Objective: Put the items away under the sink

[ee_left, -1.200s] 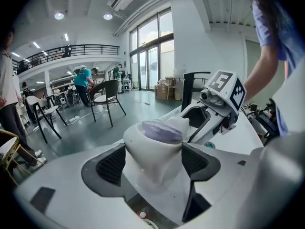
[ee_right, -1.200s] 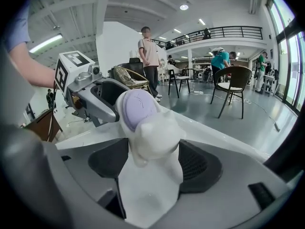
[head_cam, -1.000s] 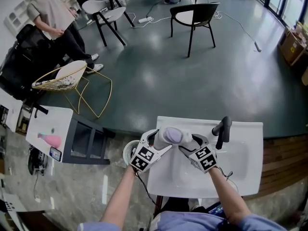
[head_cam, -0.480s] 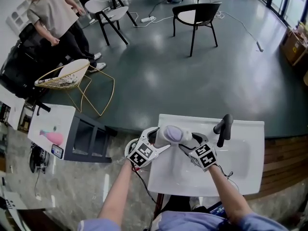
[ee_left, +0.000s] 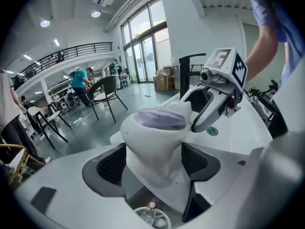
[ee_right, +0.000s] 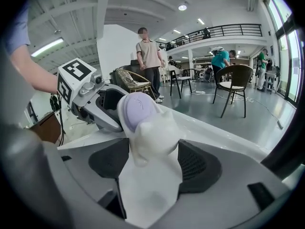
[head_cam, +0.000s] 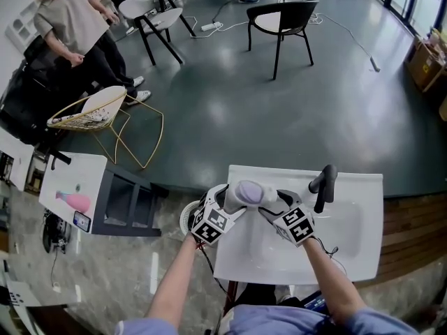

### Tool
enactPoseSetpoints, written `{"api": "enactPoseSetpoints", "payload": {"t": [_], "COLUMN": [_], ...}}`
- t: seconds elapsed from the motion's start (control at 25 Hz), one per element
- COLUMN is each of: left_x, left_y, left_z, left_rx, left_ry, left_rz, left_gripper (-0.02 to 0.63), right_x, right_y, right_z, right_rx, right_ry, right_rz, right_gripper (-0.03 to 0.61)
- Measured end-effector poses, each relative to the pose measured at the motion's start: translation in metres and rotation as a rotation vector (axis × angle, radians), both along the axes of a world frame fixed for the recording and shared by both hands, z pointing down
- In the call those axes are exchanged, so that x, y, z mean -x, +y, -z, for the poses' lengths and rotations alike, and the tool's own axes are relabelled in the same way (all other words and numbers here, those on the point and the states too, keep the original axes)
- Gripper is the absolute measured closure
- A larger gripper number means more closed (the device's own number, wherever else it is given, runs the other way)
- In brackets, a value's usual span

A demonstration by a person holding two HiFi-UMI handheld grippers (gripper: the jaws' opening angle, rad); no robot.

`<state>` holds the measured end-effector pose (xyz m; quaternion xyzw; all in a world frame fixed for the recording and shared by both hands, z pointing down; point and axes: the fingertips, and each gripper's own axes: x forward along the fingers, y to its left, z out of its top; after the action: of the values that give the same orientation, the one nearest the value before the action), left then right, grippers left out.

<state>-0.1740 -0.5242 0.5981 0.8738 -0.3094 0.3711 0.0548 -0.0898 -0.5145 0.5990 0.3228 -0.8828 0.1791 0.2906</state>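
Note:
A soft white item with a lilac end (head_cam: 248, 192) hangs over the left edge of the white sink (head_cam: 349, 260). My left gripper (head_cam: 227, 195) is shut on one side of it and my right gripper (head_cam: 274, 199) on the other. In the left gripper view the white item (ee_left: 157, 128) sits squeezed between the dark pads (ee_left: 112, 163), with the right gripper (ee_left: 214, 97) just beyond it. The right gripper view shows the item (ee_right: 145, 128) pinched the same way, lilac end turned toward the left gripper (ee_right: 90, 99).
A black faucet (head_cam: 323, 185) stands at the sink's back. Below the left gripper is a round white bin (head_cam: 186, 218) holding a bottle (ee_left: 151, 214). A white side table (head_cam: 66, 187), a dark rack (head_cam: 126, 204), a gold wire chair (head_cam: 105, 114) and a standing person (head_cam: 70, 26) are at left.
Both grippers keep hold of the white item and have shifted only slightly. The person at the far left has moved a little.

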Motion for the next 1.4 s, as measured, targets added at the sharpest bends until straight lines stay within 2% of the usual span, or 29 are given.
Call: {"api": "enactPoseSetpoints", "payload": {"t": [0.4,0.8,0.96,1.4], "left_x": [-0.011,-0.029,-0.043,-0.091], "left_y": [0.034,0.091,0.118,0.203], "left_z": [0.019,0.051,0.060,0.088], "left_rx": [-0.001,-0.076,-0.088,-0.147], "left_ry": [0.053,0.085,0.110,0.116], "left_rz": [0.010,0.066,0.086,0.095], "left_gripper": [0.247,0.247,0.247,0.247], "right_x": [-0.011,-0.026,-0.043,-0.091], "right_y": [0.035,0.090,0.113,0.197], "right_z": [0.020,0.053,0.064,0.091], "right_rx": [0.000,-0.037,-0.070,-0.121], "right_ry": [-0.054,-0.076,-0.057,-0.068], "right_rz": [-0.018,0.021,0.045,0.048], "right_gripper": [0.245,0.245,0.245,0.245]}}
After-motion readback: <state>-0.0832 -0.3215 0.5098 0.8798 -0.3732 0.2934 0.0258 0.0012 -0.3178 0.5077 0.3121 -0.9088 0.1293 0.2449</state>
